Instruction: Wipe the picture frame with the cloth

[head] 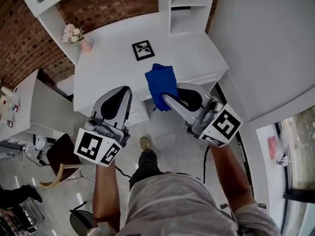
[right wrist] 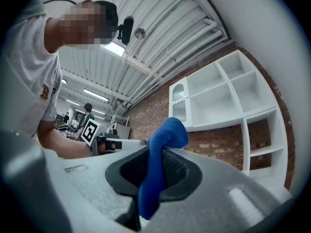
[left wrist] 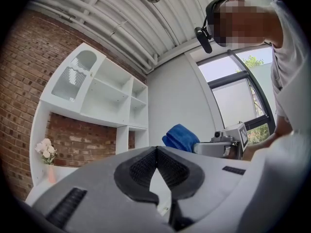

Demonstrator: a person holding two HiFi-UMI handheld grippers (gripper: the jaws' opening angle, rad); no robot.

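Observation:
A small black picture frame (head: 143, 50) with a leaf print lies flat on the white desk (head: 103, 68). My right gripper (head: 170, 100) is shut on a blue cloth (head: 162, 85), which bunches above its jaws over the desk's near edge; the right gripper view shows the cloth (right wrist: 158, 166) pinched between the pads. My left gripper (head: 127, 90) is shut with nothing in it, level with the right one at the desk's front edge. From the left gripper view, its jaws (left wrist: 156, 152) meet at the tips, and the cloth (left wrist: 181, 137) shows to the right.
A pink vase of flowers (head: 75, 35) stands at the desk's back left corner. White shelving (head: 187, 6) rises behind the desk against a brick wall. A chair (head: 61, 156) sits on the floor to the left, and a drawer unit (head: 138, 112) is under the desk.

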